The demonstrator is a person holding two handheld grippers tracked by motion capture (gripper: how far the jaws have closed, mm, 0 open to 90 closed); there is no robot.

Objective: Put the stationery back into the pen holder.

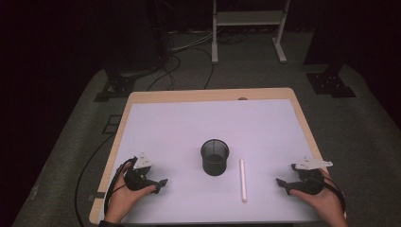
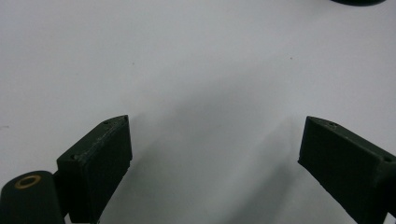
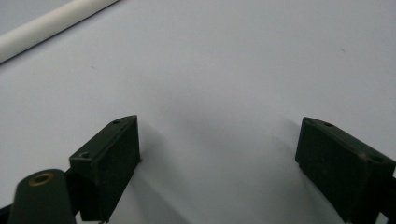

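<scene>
A black mesh cup (image 1: 214,157) stands upright in the middle of the white mat (image 1: 208,123). Just right of it lies a white stick (image 1: 243,180), pointing away from the table's front edge. My left gripper (image 1: 161,183) rests low on the mat left of the cup, held in a hand and pointing toward it. Its jaws stand wide apart over bare mat (image 2: 215,126), and the cup's base (image 2: 357,2) peeks in at the top. My right gripper (image 1: 283,182) sits right of the stick, open (image 3: 219,123) with nothing between its jaws. The stick (image 3: 51,23) crosses the upper left corner there.
The mat covers a wooden table (image 1: 142,96) with its rim showing at the back and sides. Beyond it are a dark floor with cables (image 1: 175,66), black stands (image 1: 118,85) and a white frame (image 1: 248,28).
</scene>
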